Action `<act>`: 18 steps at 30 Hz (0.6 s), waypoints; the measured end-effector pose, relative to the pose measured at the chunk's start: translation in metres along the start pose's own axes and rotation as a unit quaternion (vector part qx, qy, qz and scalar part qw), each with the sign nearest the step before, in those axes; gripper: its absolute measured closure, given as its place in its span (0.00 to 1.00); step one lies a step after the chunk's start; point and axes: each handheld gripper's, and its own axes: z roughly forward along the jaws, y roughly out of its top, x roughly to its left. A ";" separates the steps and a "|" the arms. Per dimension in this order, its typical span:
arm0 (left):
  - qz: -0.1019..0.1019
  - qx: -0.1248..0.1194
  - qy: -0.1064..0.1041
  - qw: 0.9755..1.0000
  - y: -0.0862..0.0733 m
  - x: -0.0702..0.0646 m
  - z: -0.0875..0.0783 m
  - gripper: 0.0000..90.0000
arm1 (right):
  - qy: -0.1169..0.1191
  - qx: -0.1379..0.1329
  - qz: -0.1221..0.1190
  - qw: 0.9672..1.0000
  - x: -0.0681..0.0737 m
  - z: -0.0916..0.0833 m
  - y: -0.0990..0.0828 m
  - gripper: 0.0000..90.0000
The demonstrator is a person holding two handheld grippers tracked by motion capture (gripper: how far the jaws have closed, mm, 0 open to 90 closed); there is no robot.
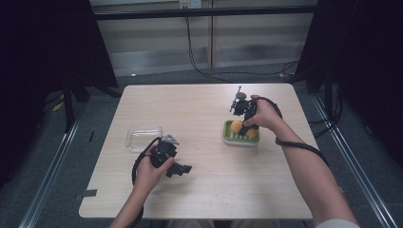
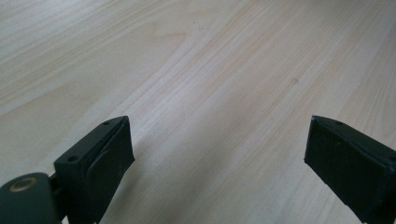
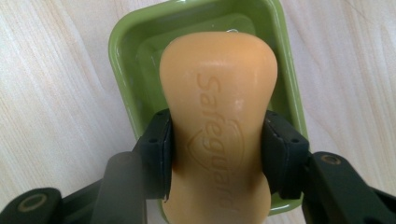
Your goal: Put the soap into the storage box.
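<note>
An orange bar of soap [image 3: 219, 121] with embossed lettering is clamped at its narrow waist between the two black pads of my right gripper [image 3: 217, 151], just over a green soap dish [image 3: 126, 56]. From above, the soap [image 1: 236, 126] and the right gripper [image 1: 246, 122] sit over the dish [image 1: 240, 140] at the table's right middle. My left gripper [image 1: 183, 169] rests low at the front left, pointing right. Its jaws stand wide apart over bare wood, with nothing between the left gripper [image 2: 217, 154] fingertips.
A clear, empty plastic container [image 1: 143, 136] lies on the light wooden table [image 1: 204, 190], just behind the left hand. Cables trail from both grippers. Dark curtains and metal floor rails flank the table.
</note>
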 end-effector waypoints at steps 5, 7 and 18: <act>-0.001 -0.001 -0.001 1.000 0.000 0.000 0.000 0.09 | -0.003 0.001 -0.001 1.000 0.000 0.002 0.001 0.56; -0.001 -0.001 0.000 1.000 0.000 0.000 0.000 0.09 | -0.003 0.002 -0.002 1.000 0.000 0.003 0.001 0.56; 0.001 0.000 -0.001 1.000 0.000 0.000 -0.001 0.09 | -0.008 0.002 -0.005 1.000 -0.001 0.007 0.003 0.56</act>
